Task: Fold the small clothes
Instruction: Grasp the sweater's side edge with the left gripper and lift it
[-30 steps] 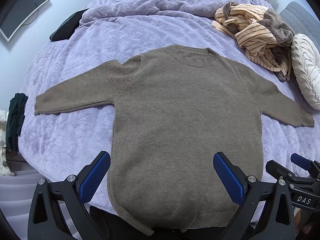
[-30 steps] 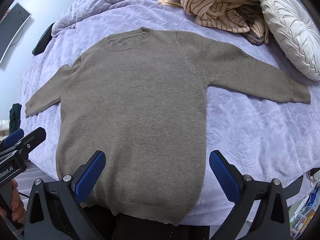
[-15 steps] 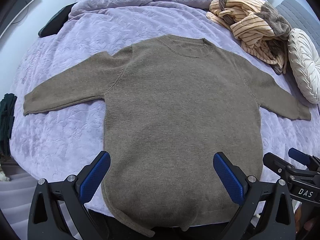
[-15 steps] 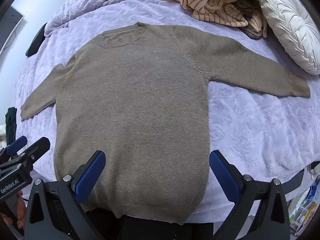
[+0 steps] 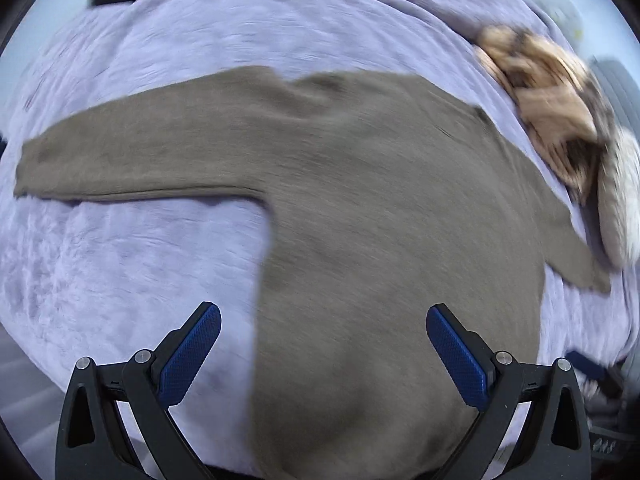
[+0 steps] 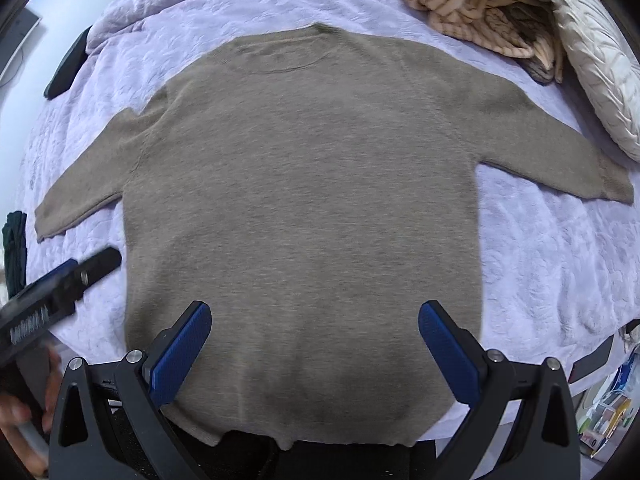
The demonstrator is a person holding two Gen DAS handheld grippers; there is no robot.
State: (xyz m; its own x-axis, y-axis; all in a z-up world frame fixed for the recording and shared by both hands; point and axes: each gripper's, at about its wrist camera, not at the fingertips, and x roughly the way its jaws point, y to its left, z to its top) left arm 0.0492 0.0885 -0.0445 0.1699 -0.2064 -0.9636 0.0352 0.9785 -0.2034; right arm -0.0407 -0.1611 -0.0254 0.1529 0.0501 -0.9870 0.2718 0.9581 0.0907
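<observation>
- The lavender bedspread [image 6: 540, 248] covers the bed.
- The brown sweater [image 6: 304, 200] lies flat on it, sleeves spread.
- A striped garment [image 6: 472, 4] sits bunched near the collar.
- The right gripper [image 6: 314, 354] gapes wide over the hem.
- The left gripper [image 5: 323, 358], equally wide, holds nothing.

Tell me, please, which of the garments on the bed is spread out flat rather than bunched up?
The brown sweater, lying flat on the lilac bedspread with both sleeves stretched outward. The cream striped garment near the white cushion is crumpled in a heap.
</observation>
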